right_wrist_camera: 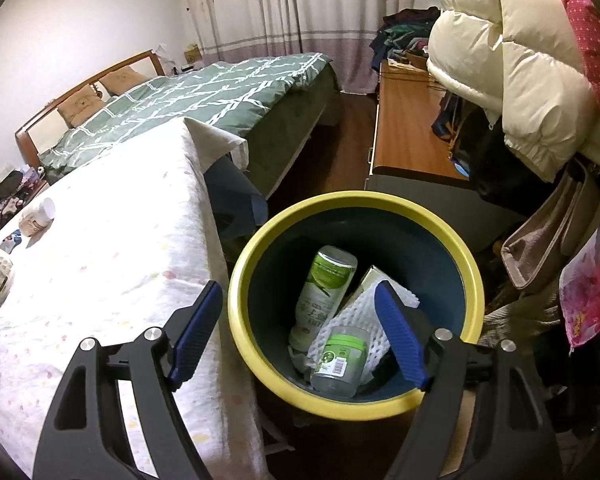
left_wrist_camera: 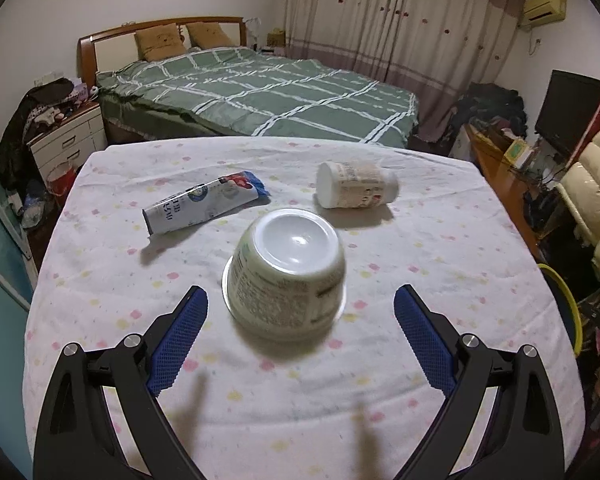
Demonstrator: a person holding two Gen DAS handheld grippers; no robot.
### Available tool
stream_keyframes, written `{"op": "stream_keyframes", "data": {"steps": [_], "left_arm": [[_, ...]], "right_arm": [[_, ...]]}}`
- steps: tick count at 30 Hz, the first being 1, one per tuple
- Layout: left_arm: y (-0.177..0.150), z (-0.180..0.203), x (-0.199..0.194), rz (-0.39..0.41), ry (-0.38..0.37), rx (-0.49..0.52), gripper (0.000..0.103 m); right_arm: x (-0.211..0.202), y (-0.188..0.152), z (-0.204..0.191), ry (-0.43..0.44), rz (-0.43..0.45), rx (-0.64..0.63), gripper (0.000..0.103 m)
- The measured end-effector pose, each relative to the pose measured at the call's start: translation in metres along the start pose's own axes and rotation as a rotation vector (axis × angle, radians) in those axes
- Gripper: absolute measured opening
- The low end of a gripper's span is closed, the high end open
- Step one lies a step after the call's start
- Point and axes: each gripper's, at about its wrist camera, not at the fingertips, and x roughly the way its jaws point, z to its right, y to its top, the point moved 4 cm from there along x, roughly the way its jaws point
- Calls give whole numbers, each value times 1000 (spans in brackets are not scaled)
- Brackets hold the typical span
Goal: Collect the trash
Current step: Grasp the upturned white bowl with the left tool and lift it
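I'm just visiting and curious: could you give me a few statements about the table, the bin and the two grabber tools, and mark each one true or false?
1. The white cup nearest the left gripper stands upside down on the table. True.
2. The left gripper is clamped on that cup. False: its jaws are open, and the cup sits ahead of them, untouched.
3. The bin with the yellow rim is empty. False: it holds a green-labelled bottle, a clear jar and white foam netting.
4. The right gripper is open with nothing held, above the bin. True.
5. A flattened carton and a white bottle on its side lie on the table. True.
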Motion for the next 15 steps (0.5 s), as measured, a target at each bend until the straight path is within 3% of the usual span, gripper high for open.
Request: {"op": "stream_keyframes", "data": {"steps": [15], "left_arm": [[25,8,56,-44,60,58,91]], "right_arm": [[3,-2,4,5,-7,11,75]]}}
